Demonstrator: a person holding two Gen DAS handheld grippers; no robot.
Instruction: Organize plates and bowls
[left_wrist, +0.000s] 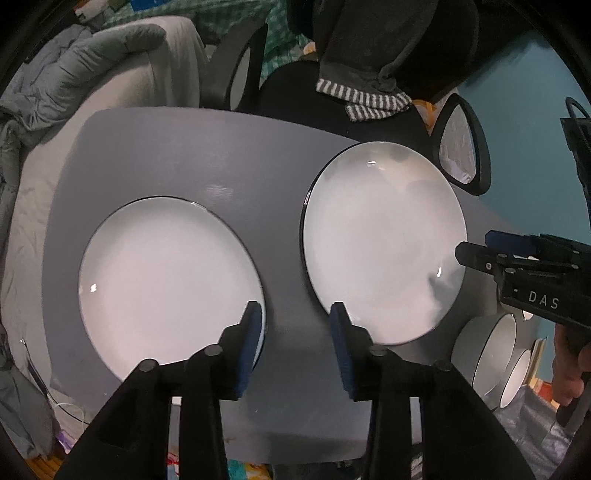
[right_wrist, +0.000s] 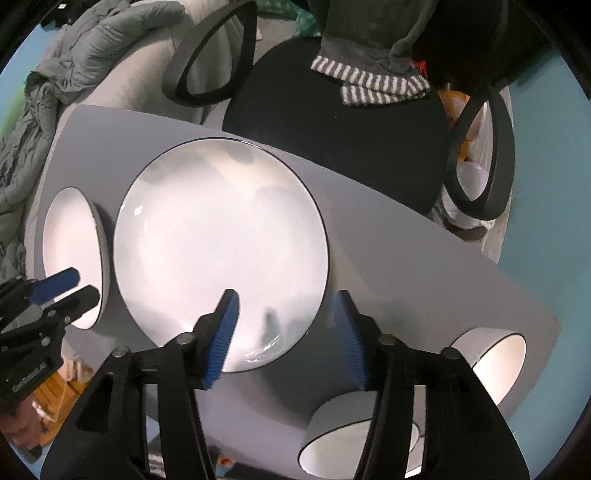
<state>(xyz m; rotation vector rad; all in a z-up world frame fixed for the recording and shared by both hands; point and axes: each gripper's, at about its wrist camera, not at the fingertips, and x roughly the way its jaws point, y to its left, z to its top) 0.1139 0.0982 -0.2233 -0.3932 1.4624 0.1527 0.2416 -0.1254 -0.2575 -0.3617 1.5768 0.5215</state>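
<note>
Two white plates with dark rims lie on a grey table (left_wrist: 177, 155). In the left wrist view the left plate (left_wrist: 166, 280) and the right plate (left_wrist: 380, 243) lie side by side. My left gripper (left_wrist: 295, 314) is open and empty, above the gap between them. My right gripper (right_wrist: 286, 299) is open and empty, its fingers straddling the near right rim of the right plate (right_wrist: 218, 251); it also shows in the left wrist view (left_wrist: 476, 247). Two white bowls (right_wrist: 495, 358) (right_wrist: 343, 439) stand at the table's right near edge. The left plate also shows in the right wrist view (right_wrist: 70, 251).
A black office chair (right_wrist: 332, 125) with a striped grey cloth (right_wrist: 373, 85) stands behind the table. A grey quilt (left_wrist: 74, 74) lies on a bed at the far left. The bowls also show at the right in the left wrist view (left_wrist: 487, 350).
</note>
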